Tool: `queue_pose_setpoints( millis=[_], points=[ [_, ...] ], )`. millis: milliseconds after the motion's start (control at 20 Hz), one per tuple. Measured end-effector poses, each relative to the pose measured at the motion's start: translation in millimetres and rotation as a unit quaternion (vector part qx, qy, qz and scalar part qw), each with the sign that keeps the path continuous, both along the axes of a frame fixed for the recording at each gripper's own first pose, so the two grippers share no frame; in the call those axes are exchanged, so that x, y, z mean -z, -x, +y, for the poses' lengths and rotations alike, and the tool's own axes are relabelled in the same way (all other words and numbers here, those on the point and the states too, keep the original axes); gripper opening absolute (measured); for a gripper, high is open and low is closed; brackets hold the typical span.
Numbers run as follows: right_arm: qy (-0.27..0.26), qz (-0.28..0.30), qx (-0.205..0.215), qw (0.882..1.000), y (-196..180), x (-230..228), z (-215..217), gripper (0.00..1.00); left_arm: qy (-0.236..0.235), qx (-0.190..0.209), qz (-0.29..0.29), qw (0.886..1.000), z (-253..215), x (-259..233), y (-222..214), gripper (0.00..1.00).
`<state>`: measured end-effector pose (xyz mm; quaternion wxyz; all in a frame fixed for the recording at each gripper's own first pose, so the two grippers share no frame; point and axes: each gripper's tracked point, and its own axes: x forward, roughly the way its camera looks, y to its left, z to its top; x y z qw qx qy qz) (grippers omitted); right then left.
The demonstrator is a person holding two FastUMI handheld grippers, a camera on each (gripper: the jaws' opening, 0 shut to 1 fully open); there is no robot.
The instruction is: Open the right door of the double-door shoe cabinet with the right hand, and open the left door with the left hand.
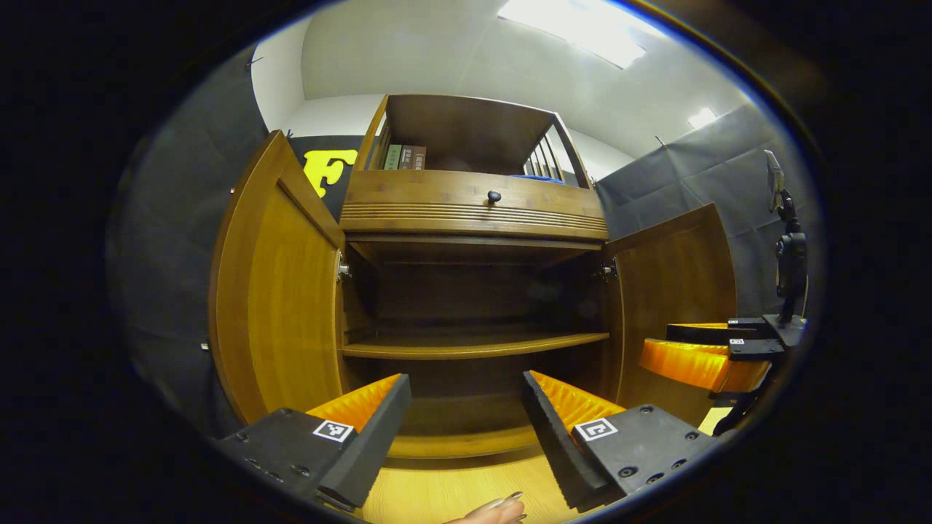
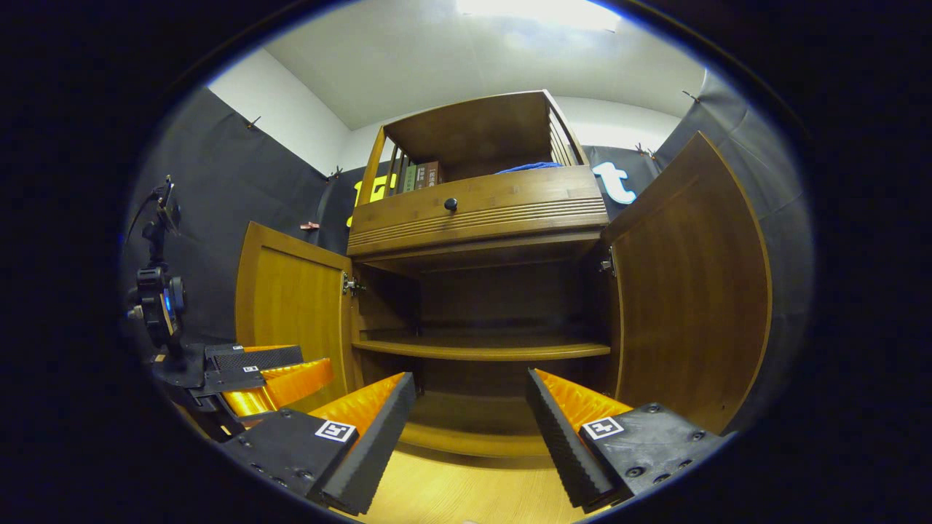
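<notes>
The wooden shoe cabinet (image 1: 473,211) stands before me with both doors swung wide. Its left door (image 1: 280,284) and right door (image 1: 677,291) hang outward, baring a dark inside with one shelf (image 1: 473,343). My left gripper (image 1: 466,429) is open, held in front of the cabinet's middle with nothing between its fingers. In the right gripper view the left door (image 2: 295,306) and right door (image 2: 699,291) also stand wide, and my right gripper (image 2: 470,429) is open and holds nothing. The right gripper (image 1: 710,356) shows at the right in the left gripper view, the left gripper (image 2: 255,375) at the left in the right gripper view.
A drawer with a dark knob (image 1: 494,196) sits above the doors. Books (image 1: 404,156) and a blue cloth (image 2: 531,167) lie on the open top shelf. A fingertip (image 1: 499,509) shows at the bottom edge above the wooden floor (image 1: 451,487).
</notes>
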<state>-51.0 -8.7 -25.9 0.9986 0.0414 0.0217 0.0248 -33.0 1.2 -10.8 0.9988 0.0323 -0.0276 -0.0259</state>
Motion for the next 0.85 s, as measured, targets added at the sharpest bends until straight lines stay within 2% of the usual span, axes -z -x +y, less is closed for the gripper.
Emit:
queue_pose_setpoints(
  millis=[800, 850],
  points=[
    [0.01, -0.009, -0.013, 1.0, 5.1, -5.4, 8.7, 0.97, 0.004, -0.009, -0.007, 1.0, 4.4, -0.9, 6.9, 0.95],
    [0.011, -0.008, -0.013, 1.0, 5.5, -4.8, 8.1, 0.99, 0.005, -0.01, -0.008, 1.0, 4.0, -1.2, 6.9, 0.95]
  ],
)
